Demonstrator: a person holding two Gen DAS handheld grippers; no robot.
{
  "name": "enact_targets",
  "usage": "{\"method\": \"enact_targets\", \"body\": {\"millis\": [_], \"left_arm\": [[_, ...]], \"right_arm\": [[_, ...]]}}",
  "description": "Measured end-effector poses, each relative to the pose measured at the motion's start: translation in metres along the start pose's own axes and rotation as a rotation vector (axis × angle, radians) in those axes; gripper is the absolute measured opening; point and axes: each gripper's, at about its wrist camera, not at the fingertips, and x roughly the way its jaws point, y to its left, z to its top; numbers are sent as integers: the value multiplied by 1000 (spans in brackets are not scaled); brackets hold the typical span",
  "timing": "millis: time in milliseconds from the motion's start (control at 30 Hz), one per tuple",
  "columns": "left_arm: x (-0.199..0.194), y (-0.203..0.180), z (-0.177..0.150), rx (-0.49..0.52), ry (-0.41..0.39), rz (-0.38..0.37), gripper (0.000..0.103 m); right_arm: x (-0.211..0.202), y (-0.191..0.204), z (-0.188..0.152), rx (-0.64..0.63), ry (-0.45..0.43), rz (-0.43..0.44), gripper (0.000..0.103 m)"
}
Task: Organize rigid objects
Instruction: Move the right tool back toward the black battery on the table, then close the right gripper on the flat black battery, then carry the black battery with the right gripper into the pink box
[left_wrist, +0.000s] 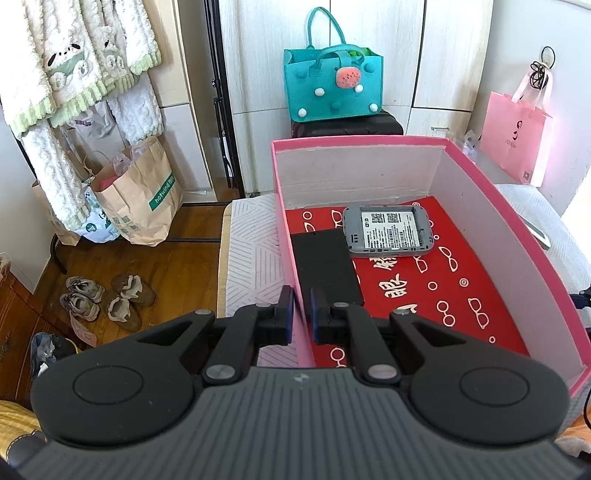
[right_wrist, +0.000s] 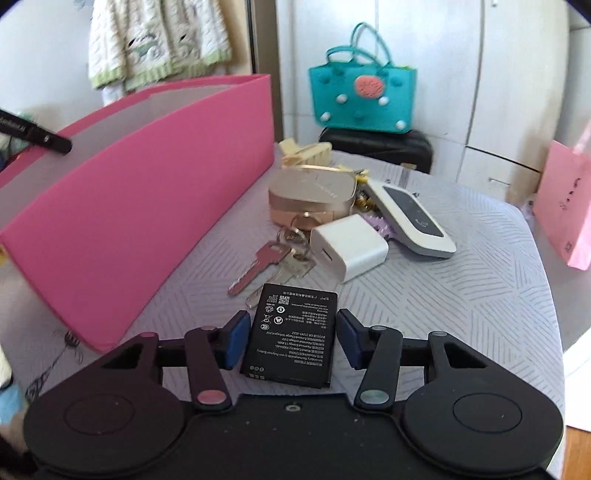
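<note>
Pink cardboard forms the walls of the box (left_wrist: 524, 236), which fills the centre and right of the left wrist view, with a red printed sheet (left_wrist: 461, 295) lining its floor. At the bottom centre of that view the left gripper (left_wrist: 302, 314) is clamped on the box's near left wall, one pad outside it and one inside. Inside the box lie a flat black slab (left_wrist: 325, 266) against the left wall and, just right of it and touching its far corner, a grey device with its back cover off (left_wrist: 388, 230), label side up. In the right wrist view the box stands at the left of the frame on a pale patterned cloth (right_wrist: 461, 295). At the lower centre the right gripper (right_wrist: 291, 339) straddles a black battery (right_wrist: 291, 339) lying flat on the cloth; its left pad sits at the battery's edge, while a narrow gap shows at the right pad, so the jaws are not yet gripping. Beyond it, toward the middle of the frame, lie keys on a ring (right_wrist: 266, 262), a white charger block (right_wrist: 351, 247), a rose-gold case (right_wrist: 314, 197) and a white and grey device (right_wrist: 410, 218), clustered and partly touching.
</note>
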Motion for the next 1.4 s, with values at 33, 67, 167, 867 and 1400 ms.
{"method": "enact_targets", "body": {"millis": [33,67,167,867,1400], "left_arm": [[-1,1,1,-5,0,-3,8],[-1,1,2,-4,1,-4,8],[-1,1,1,2,0,0,8],[-2,2,0,-12,-2,2,8],[-1,4,-3,-41,-12,10,6]], "right_arm": [[0,-1,1,2,12,-1,59],[0,0,2,7,19,-7,62],[0,2,2,11,16,-14,62],[-5,-7,11,26,45,43,55],[-37,-19,43,78,-69,115,55]]}}
